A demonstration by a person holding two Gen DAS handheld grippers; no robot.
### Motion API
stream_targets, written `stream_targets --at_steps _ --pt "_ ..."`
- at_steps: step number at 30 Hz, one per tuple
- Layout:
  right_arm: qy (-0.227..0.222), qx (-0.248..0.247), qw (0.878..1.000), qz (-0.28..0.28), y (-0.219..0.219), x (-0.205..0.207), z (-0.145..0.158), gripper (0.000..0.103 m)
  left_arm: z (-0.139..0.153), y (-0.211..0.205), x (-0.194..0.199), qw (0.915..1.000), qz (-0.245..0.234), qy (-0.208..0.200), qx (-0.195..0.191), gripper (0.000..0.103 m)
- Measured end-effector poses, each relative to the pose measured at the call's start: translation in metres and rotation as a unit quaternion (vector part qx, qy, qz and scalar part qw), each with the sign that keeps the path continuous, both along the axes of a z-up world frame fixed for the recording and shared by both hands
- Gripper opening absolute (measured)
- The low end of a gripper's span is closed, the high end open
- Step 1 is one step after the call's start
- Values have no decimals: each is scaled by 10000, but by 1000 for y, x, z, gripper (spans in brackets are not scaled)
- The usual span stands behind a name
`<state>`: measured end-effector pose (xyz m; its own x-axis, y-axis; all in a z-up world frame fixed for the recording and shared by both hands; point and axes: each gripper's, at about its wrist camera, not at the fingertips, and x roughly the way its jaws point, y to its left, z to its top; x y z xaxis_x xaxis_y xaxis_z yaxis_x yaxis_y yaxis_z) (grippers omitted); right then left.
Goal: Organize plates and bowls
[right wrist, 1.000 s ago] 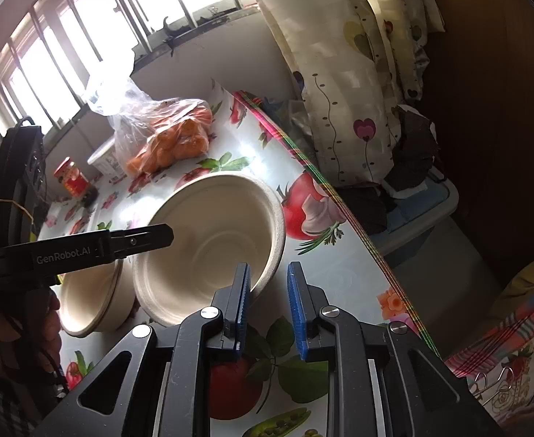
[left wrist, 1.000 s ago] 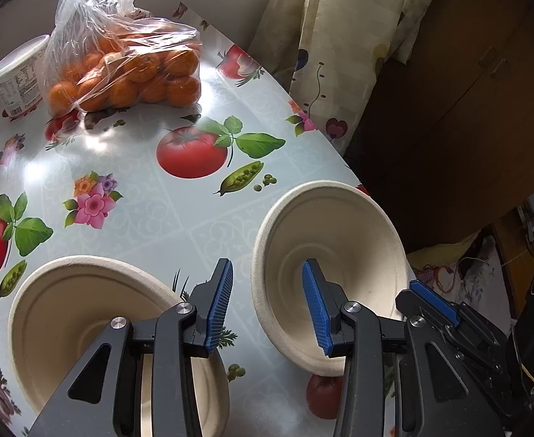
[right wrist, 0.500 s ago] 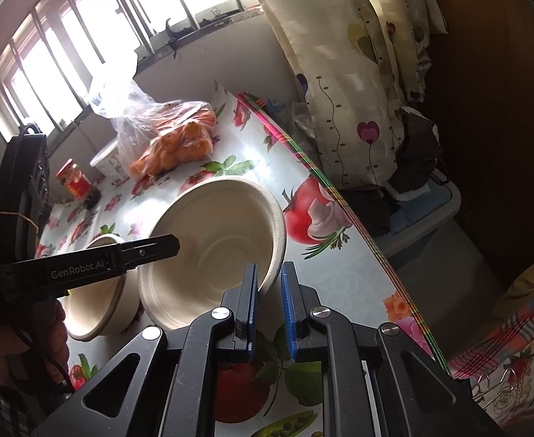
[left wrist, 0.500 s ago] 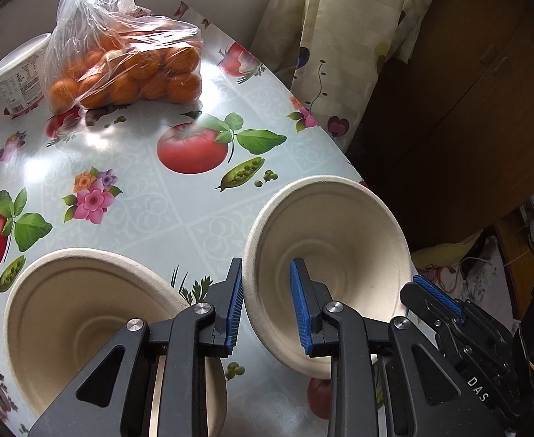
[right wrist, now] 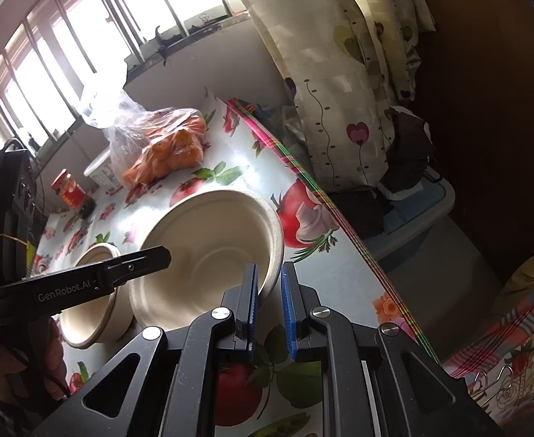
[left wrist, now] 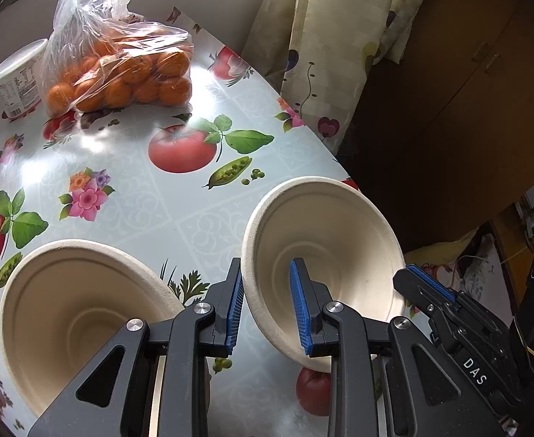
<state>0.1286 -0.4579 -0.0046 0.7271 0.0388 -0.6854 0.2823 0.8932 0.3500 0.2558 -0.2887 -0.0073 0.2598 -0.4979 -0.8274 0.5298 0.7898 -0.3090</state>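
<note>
Two beige pulp bowls sit on the fruit-print tablecloth. The right bowl (left wrist: 325, 240) is tilted, its near side lifted. My left gripper (left wrist: 267, 306) straddles its left rim, one blue pad outside and one inside, with a gap around the rim. My right gripper (right wrist: 268, 302) is shut on the same bowl (right wrist: 208, 247) at its right rim; it shows in the left wrist view (left wrist: 427, 287). The left bowl (left wrist: 73, 313) rests flat beside it and also shows in the right wrist view (right wrist: 88, 291).
A clear bag of oranges (left wrist: 121, 69) and a white tub (left wrist: 15, 80) stand at the table's far side. A red-lidded jar (right wrist: 68, 189) is by the window. The table edge (right wrist: 339, 218) runs just right of the bowls; a curtain (right wrist: 339, 73) hangs beyond it.
My left gripper has narrowed and moved right over the right bowl's left rim. My right gripper has closed on that bowl's right rim, and the bowl has tipped up.
</note>
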Motion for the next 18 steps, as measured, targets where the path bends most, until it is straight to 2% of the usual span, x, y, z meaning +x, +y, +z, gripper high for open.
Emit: stream_targets --at_steps 18 --pt "-208 -4 9996 -173 -3 -12 13 13 17 4 -20 9996 -89 -137 -235 27"
